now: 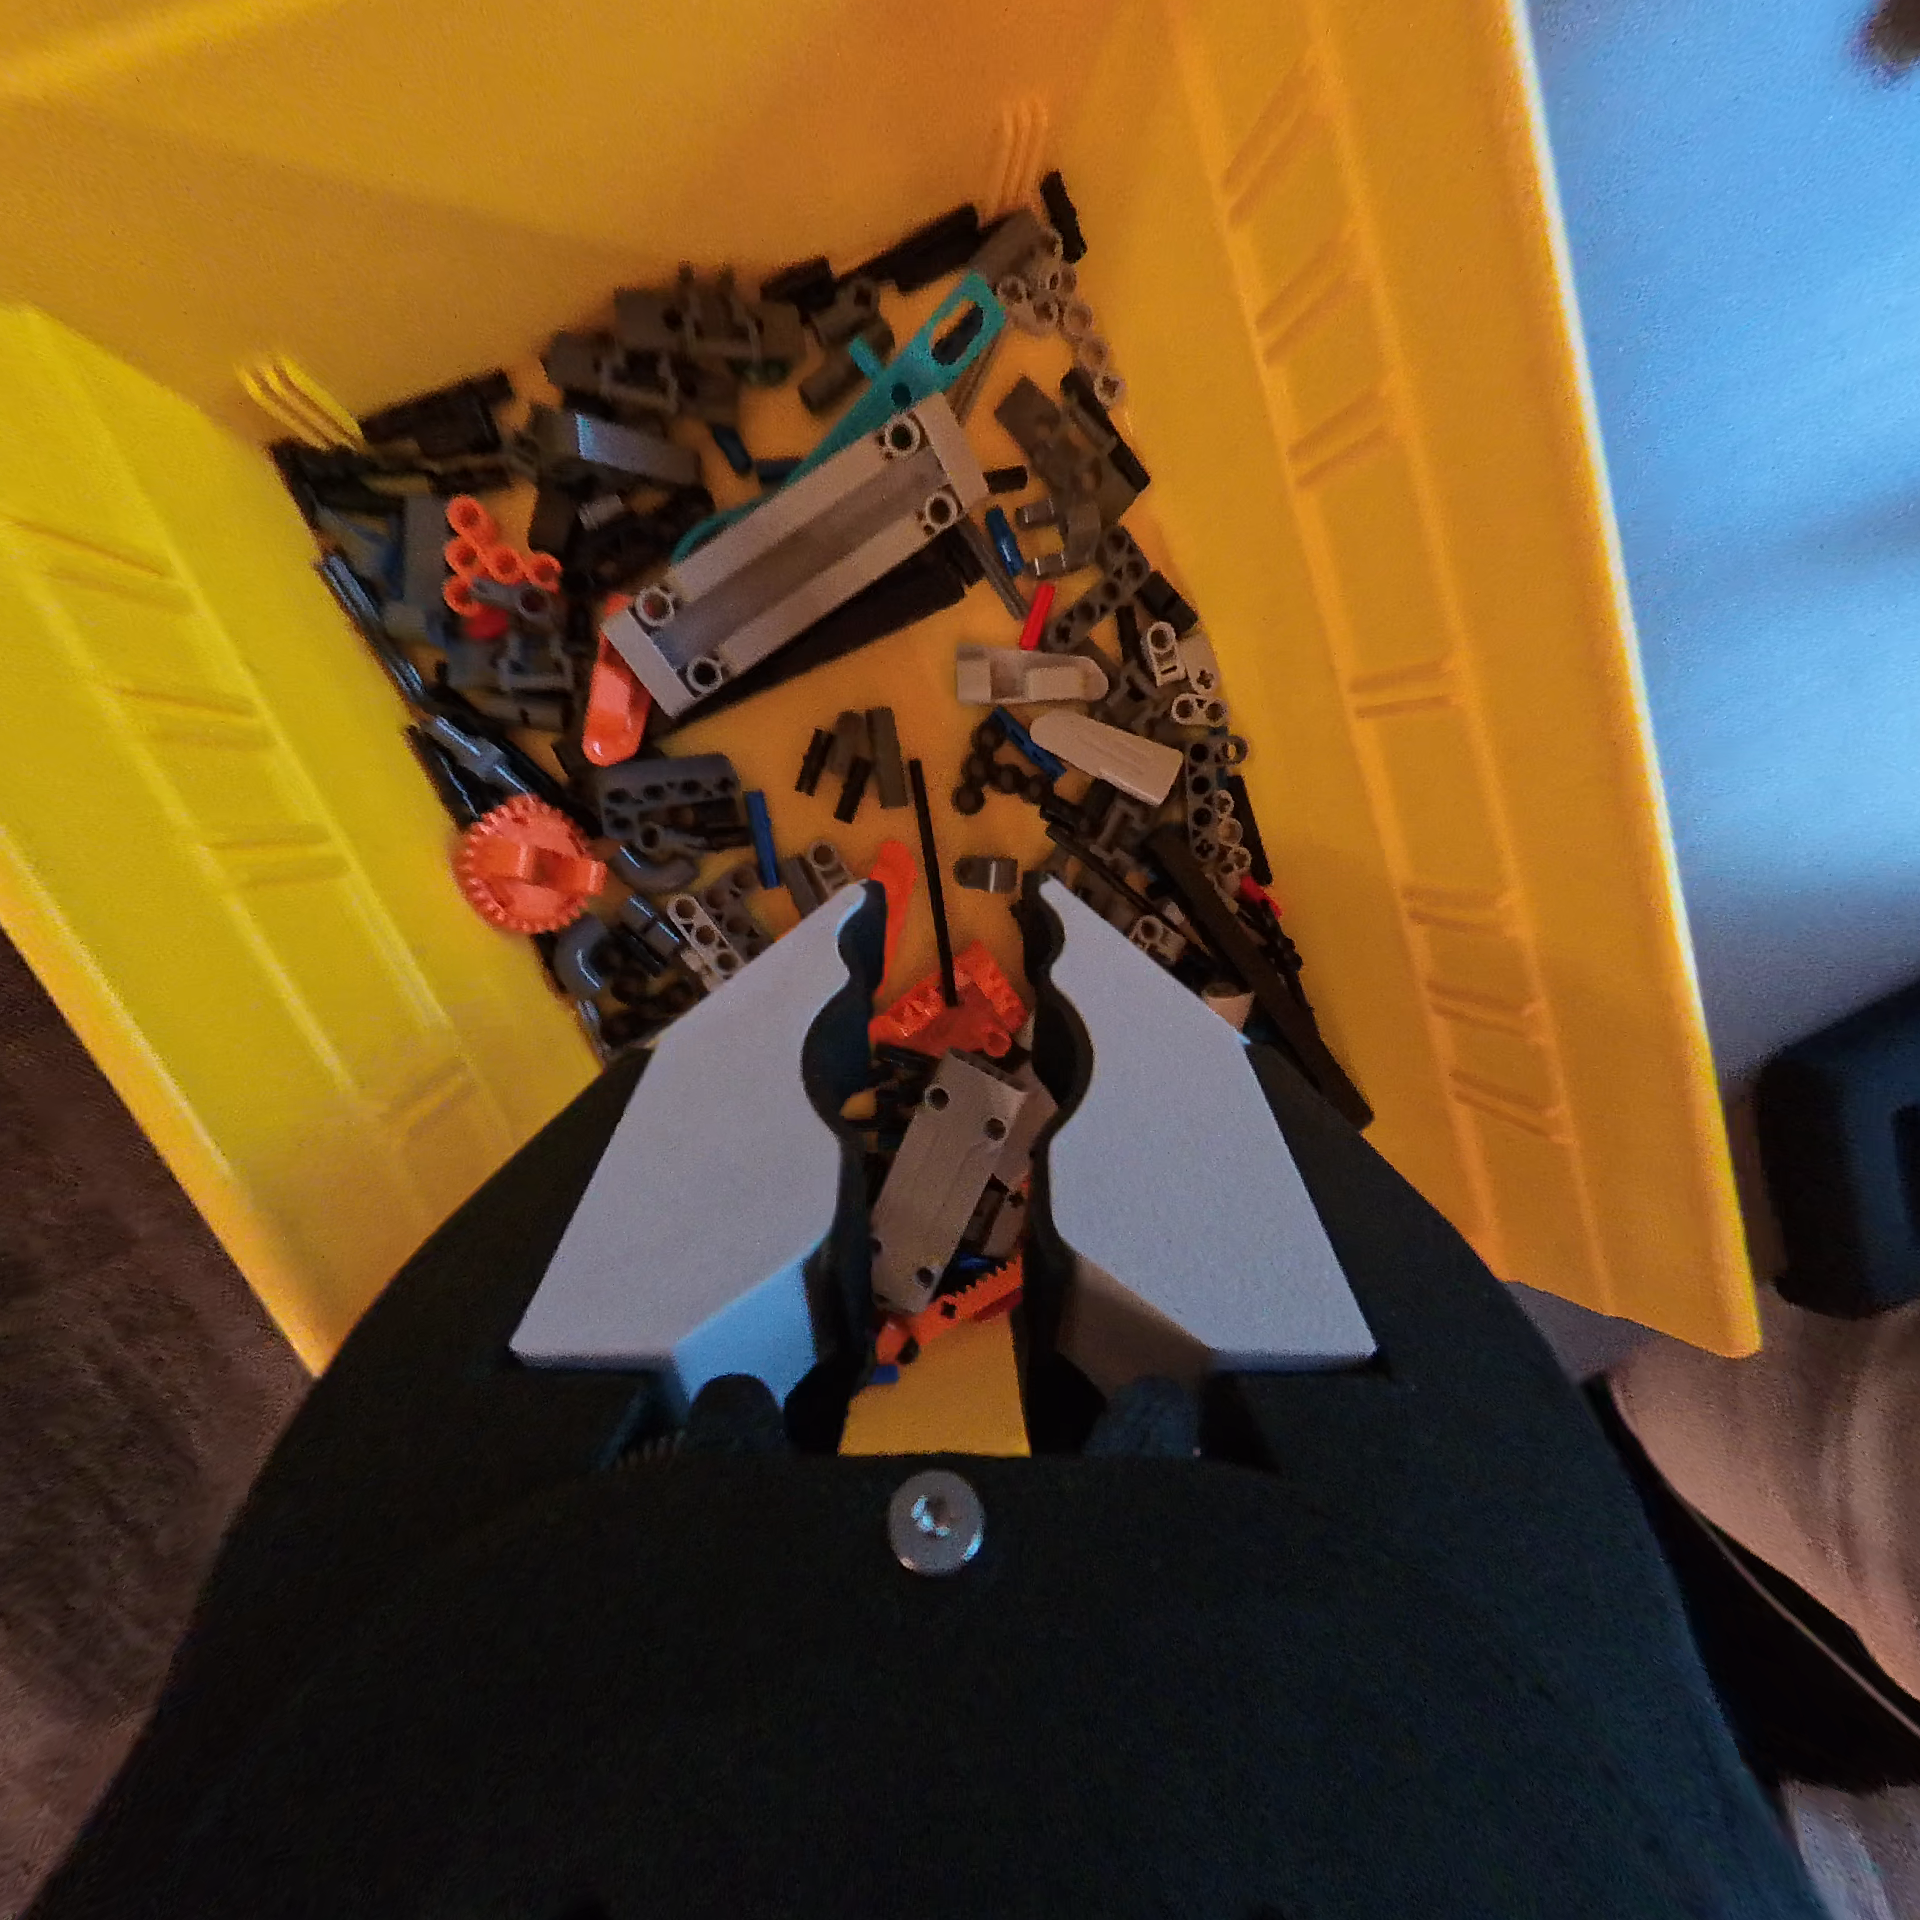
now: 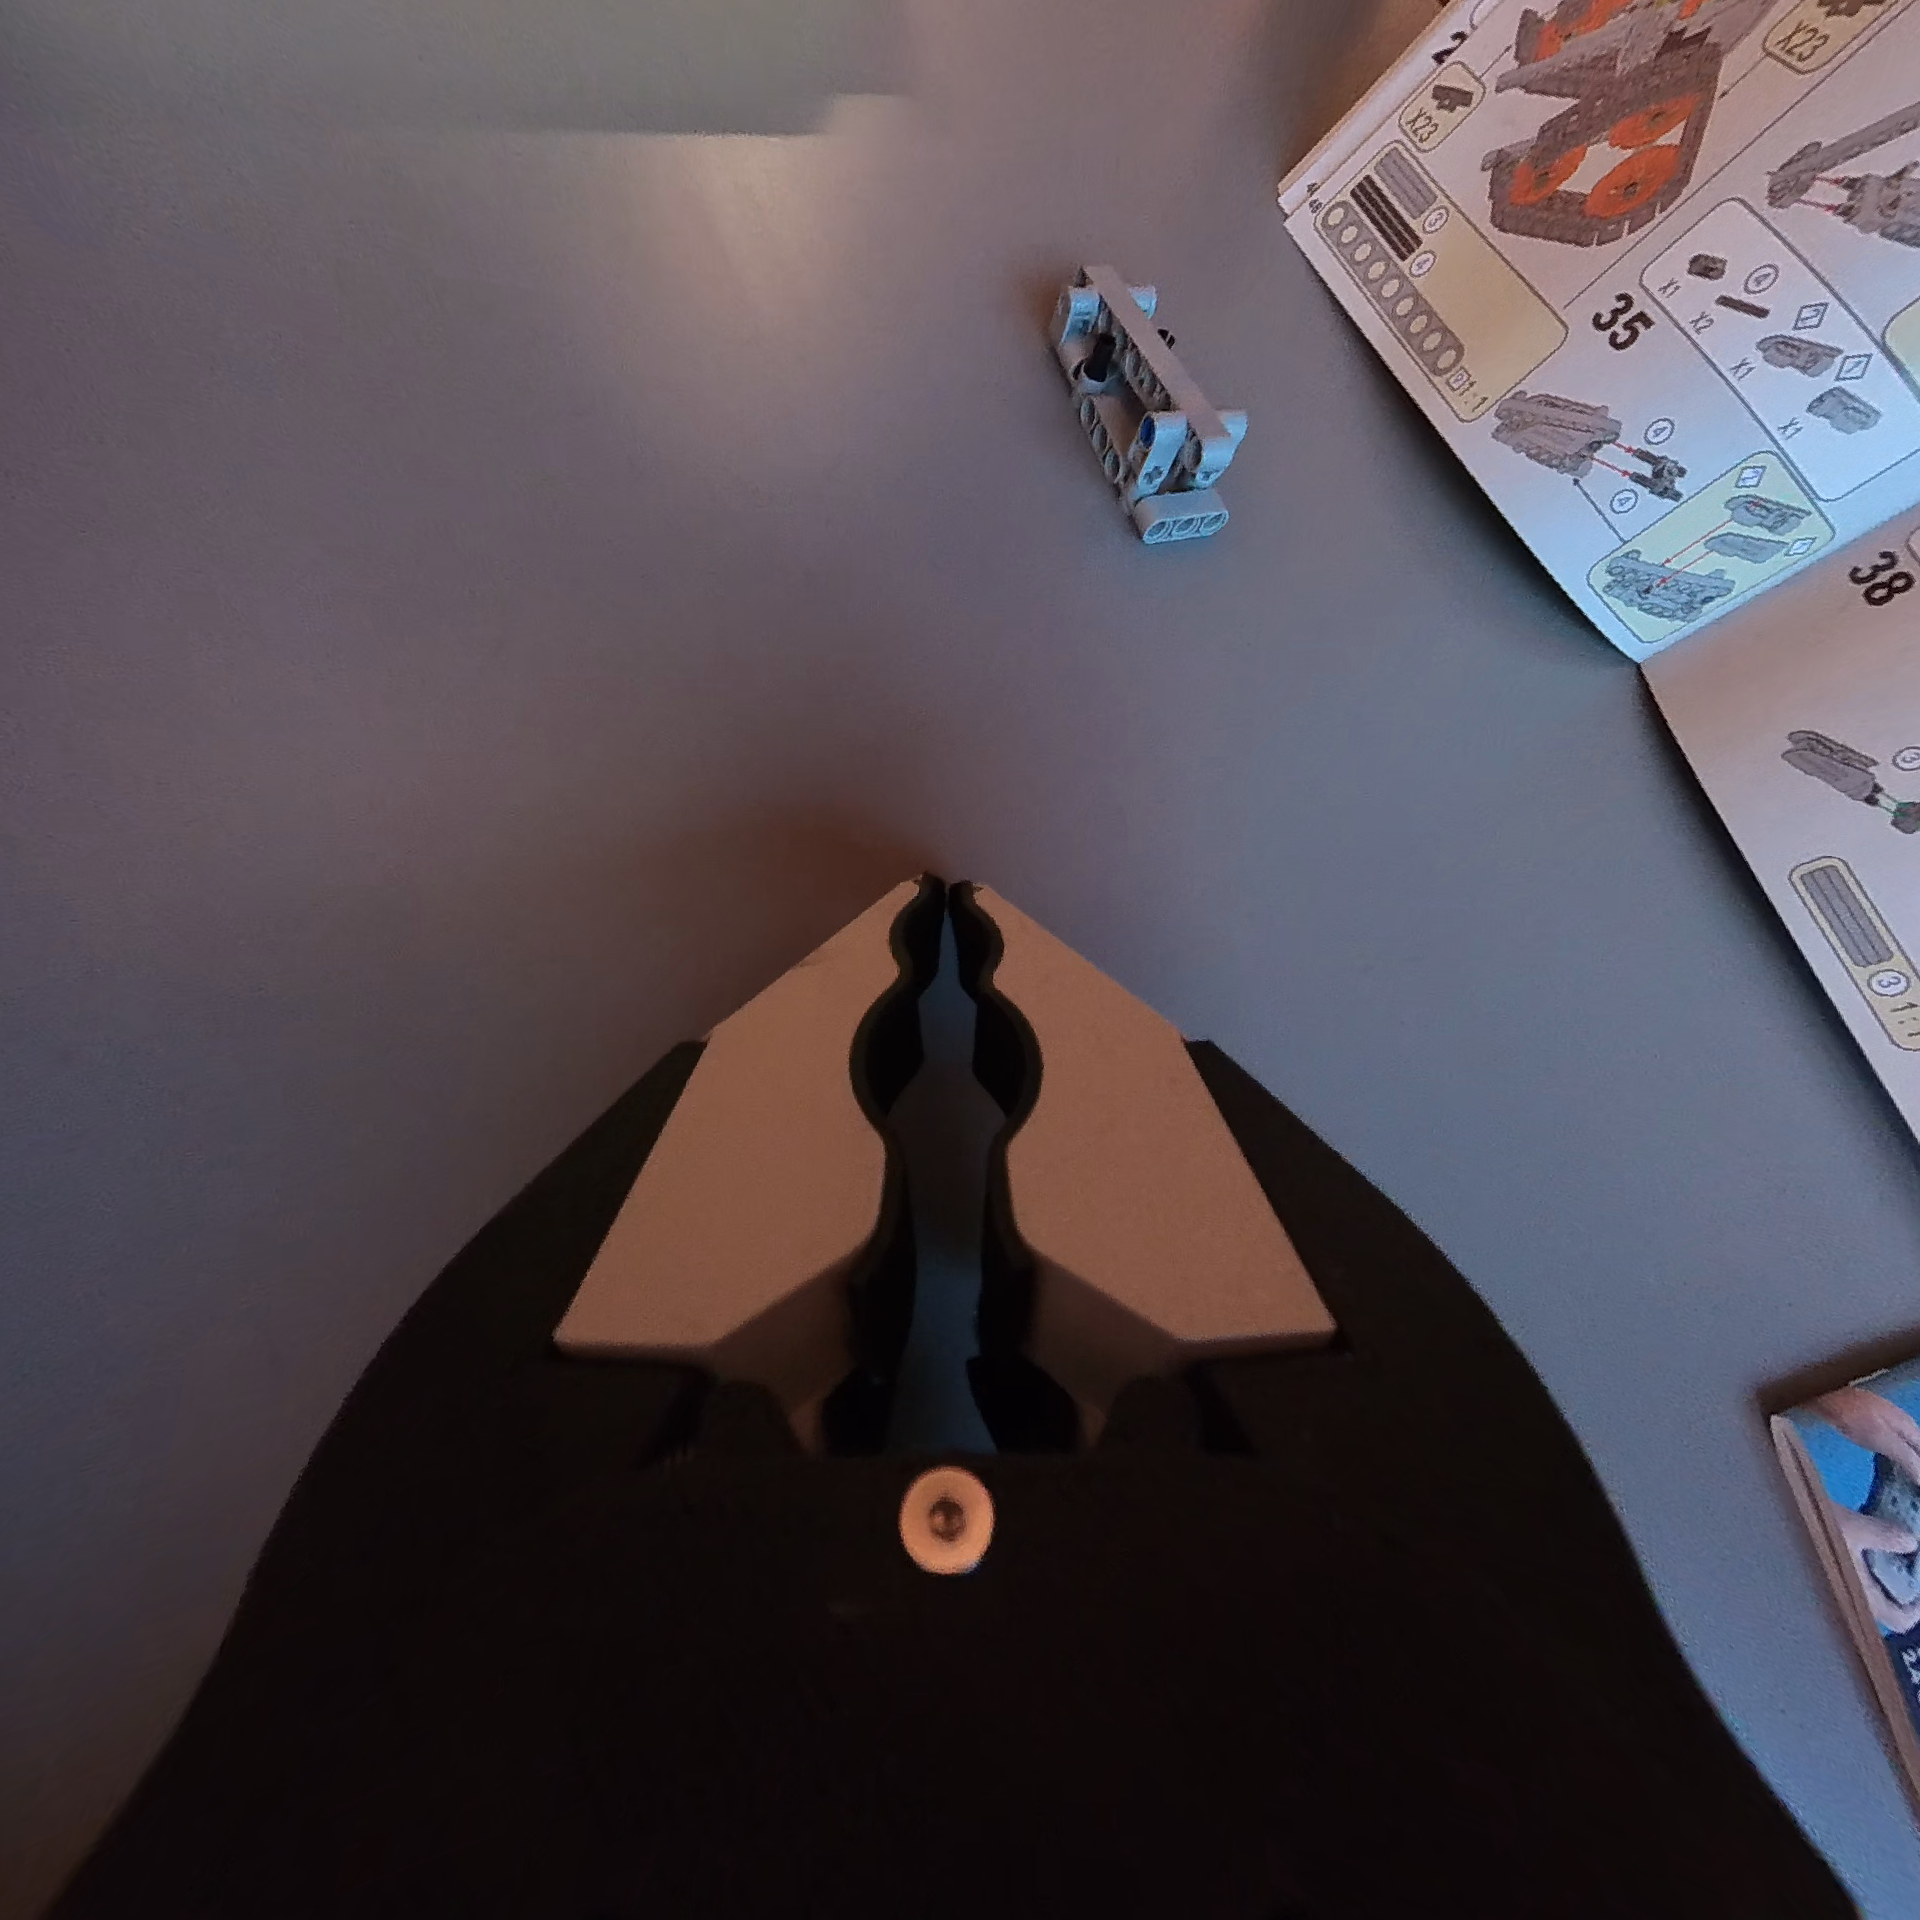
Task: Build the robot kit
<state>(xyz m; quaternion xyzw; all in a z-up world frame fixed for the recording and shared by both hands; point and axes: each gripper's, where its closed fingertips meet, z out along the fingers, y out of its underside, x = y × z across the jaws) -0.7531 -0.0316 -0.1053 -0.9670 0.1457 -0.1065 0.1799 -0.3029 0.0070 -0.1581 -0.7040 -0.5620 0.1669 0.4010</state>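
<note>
My left gripper (image 1: pixel 951 899) hangs inside a yellow bin (image 1: pixel 1382 582), low over a pile of loose building-toy parts. Its jaws stand apart. A grey panel piece (image 1: pixel 951 1174) and an orange piece (image 1: pixel 940 1006) show in the gap between the fingers; I cannot tell whether the pads touch them. A thin black rod (image 1: pixel 932 883) lies just ahead of the tips. My right gripper (image 2: pixel 948 885) is shut and empty, over a bare grey table (image 2: pixel 520 520). A small grey beam assembly (image 2: pixel 1143 400) lies on the table ahead and to its right.
In the bin lie a long grey frame piece (image 1: pixel 795 556), a teal part (image 1: pixel 940 348), an orange gear (image 1: pixel 525 868) and several dark beams. An open instruction booklet (image 2: pixel 1683 343) and a smaller booklet (image 2: pixel 1860 1538) lie at the table's right. Brown carpet (image 1: pixel 114 1403) shows left of the bin. The left gripper's tips are roughly 45 centimeters from the right gripper's. Measured from the fingertips, the thin black rod (image 1: pixel 932 883) is 5 centimeters or so from the left gripper and 45 centimeters from the right.
</note>
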